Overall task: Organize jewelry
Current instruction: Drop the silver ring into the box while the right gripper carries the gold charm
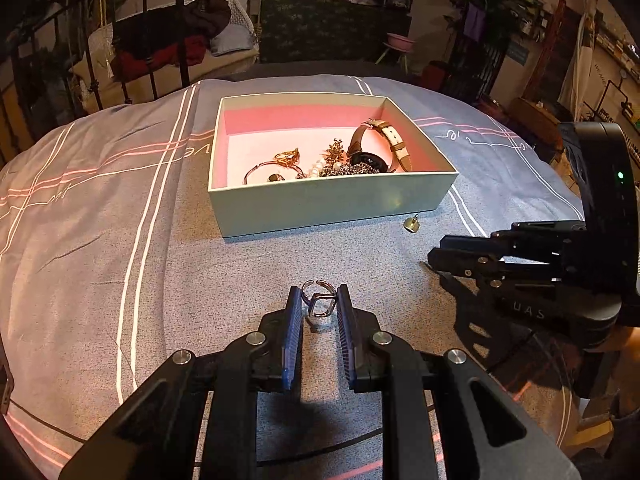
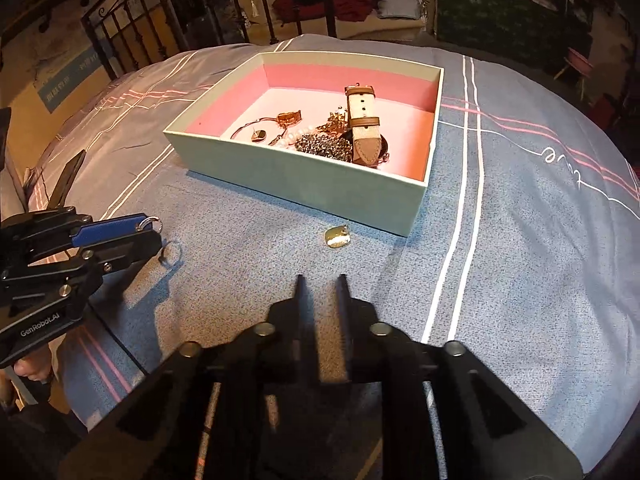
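Note:
A pale green box (image 1: 320,204) with a pink lining sits on the blue bedspread and holds a watch (image 1: 384,144), a gold ring, a bangle, pearls and a dark beaded piece. My left gripper (image 1: 319,294) is shut on a silver ring (image 1: 318,302), held just above the cloth in front of the box; the ring also shows in the right wrist view (image 2: 151,223). A small gold earring (image 2: 337,237) lies on the cloth by the box's front right corner. My right gripper (image 2: 320,282) is empty, its jaws a narrow gap apart, short of the earring.
The bedspread (image 1: 120,220) has white and pink stripes and falls away at its edges. A black metal bed frame (image 1: 132,48) and clothes stand behind. My right gripper's body (image 1: 560,264) is at the right of the left wrist view.

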A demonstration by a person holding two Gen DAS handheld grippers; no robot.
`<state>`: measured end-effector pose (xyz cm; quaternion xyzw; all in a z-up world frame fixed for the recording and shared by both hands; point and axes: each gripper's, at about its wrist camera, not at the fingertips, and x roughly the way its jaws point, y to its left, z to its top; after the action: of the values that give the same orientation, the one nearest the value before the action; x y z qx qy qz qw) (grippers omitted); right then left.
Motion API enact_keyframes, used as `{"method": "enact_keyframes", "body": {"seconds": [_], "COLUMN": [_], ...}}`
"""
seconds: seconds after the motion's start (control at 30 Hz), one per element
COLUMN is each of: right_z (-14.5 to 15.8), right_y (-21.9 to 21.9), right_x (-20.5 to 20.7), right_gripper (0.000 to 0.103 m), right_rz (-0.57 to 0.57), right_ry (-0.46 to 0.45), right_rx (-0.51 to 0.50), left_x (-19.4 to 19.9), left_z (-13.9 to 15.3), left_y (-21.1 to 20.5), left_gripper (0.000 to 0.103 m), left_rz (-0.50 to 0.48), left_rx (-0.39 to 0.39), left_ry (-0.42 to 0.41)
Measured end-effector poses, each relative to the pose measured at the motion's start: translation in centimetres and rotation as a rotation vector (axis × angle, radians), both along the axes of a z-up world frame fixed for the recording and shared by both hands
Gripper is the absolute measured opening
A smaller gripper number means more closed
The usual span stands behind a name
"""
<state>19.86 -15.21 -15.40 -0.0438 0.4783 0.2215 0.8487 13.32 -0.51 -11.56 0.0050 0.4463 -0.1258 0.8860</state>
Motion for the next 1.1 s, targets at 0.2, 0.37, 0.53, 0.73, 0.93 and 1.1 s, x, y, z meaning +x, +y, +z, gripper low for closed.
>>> {"method": "enact_keyframes", "body": {"seconds": [0.2, 0.37, 0.53, 0.73, 0.93, 1.1], "right_z": [-0.5, -0.7, 0.0, 5.4, 8.1, 7.5], "right_y": [1.3, 2.2, 1.5, 1.5, 2.3, 2.7], "right_x": [2.1, 1.9, 0.4, -0.8, 3.5, 5.7], "right_gripper": [0.044, 0.014, 0.014, 0.014, 0.014, 0.014], "right_rz": [-0.003, 0.031, 0.022, 0.062, 0.054, 0.053], "right_ry": [-0.002, -0.010, -0.028, -0.145, -0.209, -0.186], "right_rx": [0.000, -0.005, 0.009, 0.042, 0.025, 0.021], "left_x": [-0.1, -0.3, -0.1, 1.9, 8.2, 11.9], "left_z": [-0.2, -0.2, -0.1, 3.5, 7.7, 6.7], "left_y": [0.1, 0.1, 0.1, 0.0, -0.1, -0.7], "left_gripper": [0.018, 0.018, 0.018, 0.018, 0.018, 0.018], "left_rz": [0.006, 0.001, 0.004, -0.025, 0.019, 0.038], "left_rx": [-0.004, -0.004, -0.006, 0.022, 0.042, 0.029], "left_ry": [0.009, 0.008, 0.010, -0.054, -0.140, -0.086]}}
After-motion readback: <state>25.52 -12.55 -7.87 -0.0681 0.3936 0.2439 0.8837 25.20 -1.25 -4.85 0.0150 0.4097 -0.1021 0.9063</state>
